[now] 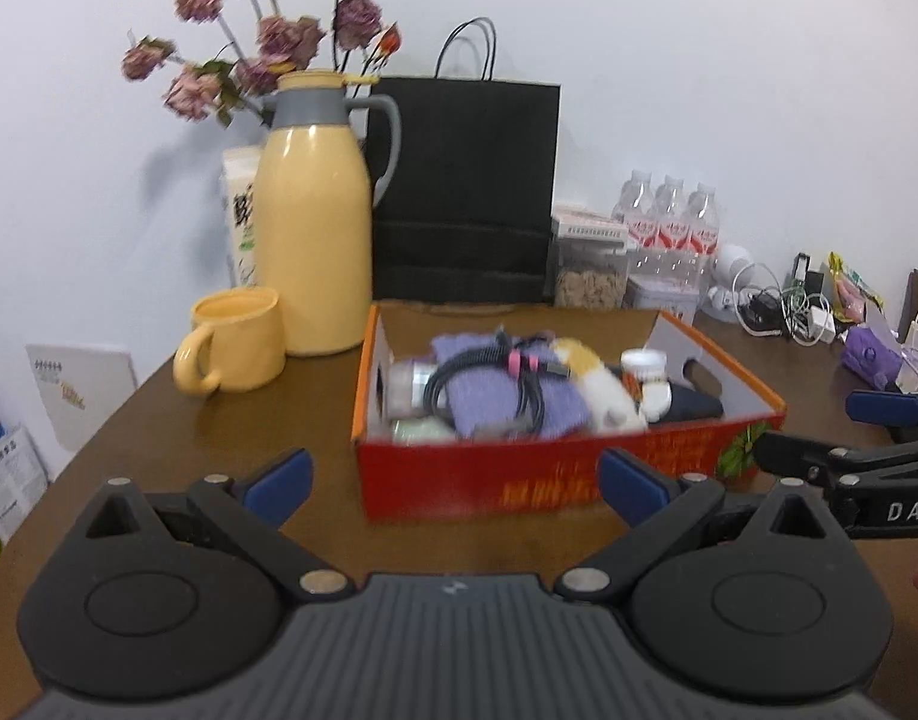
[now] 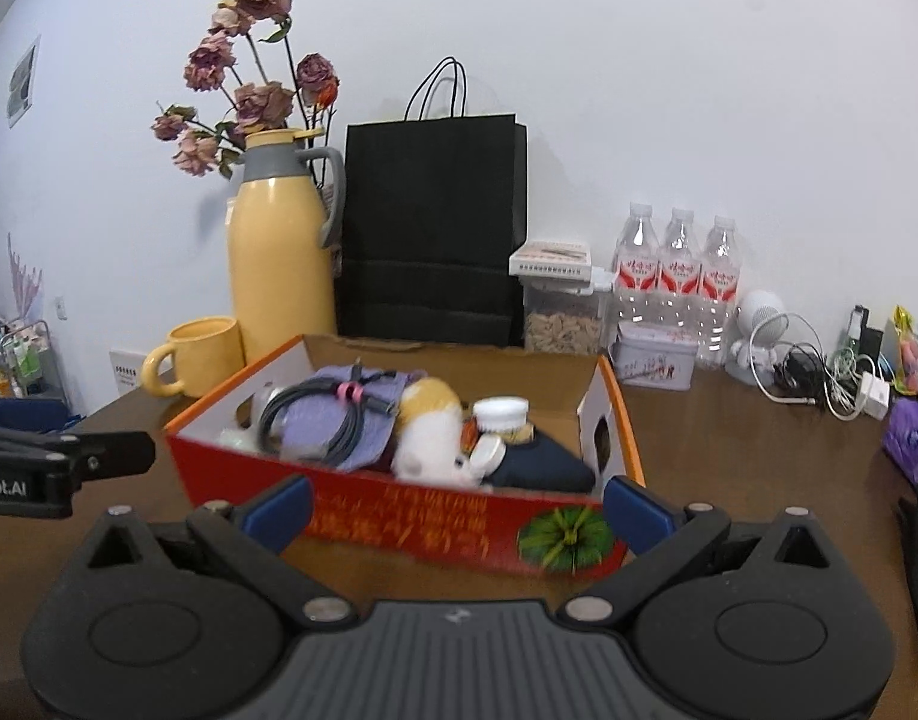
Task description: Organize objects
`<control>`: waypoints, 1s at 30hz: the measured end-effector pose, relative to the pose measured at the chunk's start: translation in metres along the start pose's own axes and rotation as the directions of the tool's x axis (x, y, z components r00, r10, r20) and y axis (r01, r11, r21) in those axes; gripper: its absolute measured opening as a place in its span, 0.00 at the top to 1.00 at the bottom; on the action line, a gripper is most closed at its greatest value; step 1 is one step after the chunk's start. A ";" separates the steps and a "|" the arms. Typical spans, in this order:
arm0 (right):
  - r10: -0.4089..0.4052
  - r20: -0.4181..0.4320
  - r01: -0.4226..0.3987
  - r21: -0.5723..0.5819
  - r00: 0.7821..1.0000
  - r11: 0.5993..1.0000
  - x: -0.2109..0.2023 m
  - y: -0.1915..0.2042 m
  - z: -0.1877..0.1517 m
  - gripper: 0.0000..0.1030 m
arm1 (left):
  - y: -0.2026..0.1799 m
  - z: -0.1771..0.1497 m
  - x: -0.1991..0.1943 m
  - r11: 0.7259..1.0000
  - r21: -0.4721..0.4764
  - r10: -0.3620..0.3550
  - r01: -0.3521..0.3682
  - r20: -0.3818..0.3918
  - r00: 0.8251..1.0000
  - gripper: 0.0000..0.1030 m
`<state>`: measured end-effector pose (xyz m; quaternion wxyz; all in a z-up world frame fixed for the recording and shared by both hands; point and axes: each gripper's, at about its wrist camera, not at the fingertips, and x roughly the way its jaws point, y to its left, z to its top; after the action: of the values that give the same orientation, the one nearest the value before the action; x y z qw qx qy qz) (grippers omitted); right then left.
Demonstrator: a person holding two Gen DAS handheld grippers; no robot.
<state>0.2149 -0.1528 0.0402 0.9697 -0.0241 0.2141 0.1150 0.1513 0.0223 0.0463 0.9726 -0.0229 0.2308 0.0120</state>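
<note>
A red cardboard box (image 1: 519, 480) (image 2: 399, 516) stands on the brown table (image 1: 279, 420). Inside lie a coiled black cable (image 1: 489, 384) (image 2: 321, 414) on a purple cloth (image 1: 507, 402) (image 2: 363, 426), a white and orange plush toy (image 1: 603, 384) (image 2: 429, 426), a white-lidded jar (image 1: 642, 363) (image 2: 501, 411) and a dark bundle (image 2: 543, 468). My left gripper (image 1: 456, 480) is open and holds nothing, just in front of the box. My right gripper (image 2: 459, 510) is open too, near the box's front wall, and it also shows at the right edge of the left view (image 1: 819, 438).
Behind the box stand a yellow thermos jug (image 1: 312, 222) (image 2: 279, 258), a yellow mug (image 1: 234, 342) (image 2: 195, 360), a black paper bag (image 1: 465, 192) (image 2: 432, 228), dried flowers (image 1: 261, 42), three water bottles (image 1: 669, 222) (image 2: 678, 276), a food container (image 2: 564, 312) and a tin (image 2: 654, 363). Tangled chargers (image 2: 819, 372) lie at the right.
</note>
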 end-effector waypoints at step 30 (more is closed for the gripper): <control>-0.001 -0.023 0.002 0.026 1.000 1.000 -0.045 0.009 -0.024 0.00 | -0.005 -0.027 -0.041 1.000 -0.016 -0.004 0.003 -0.035 0.999 0.00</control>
<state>0.1630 -0.1563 0.0371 0.9675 -0.0133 0.2269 0.1113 0.1026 0.0151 0.0406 0.9683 -0.0313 0.2475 0.0117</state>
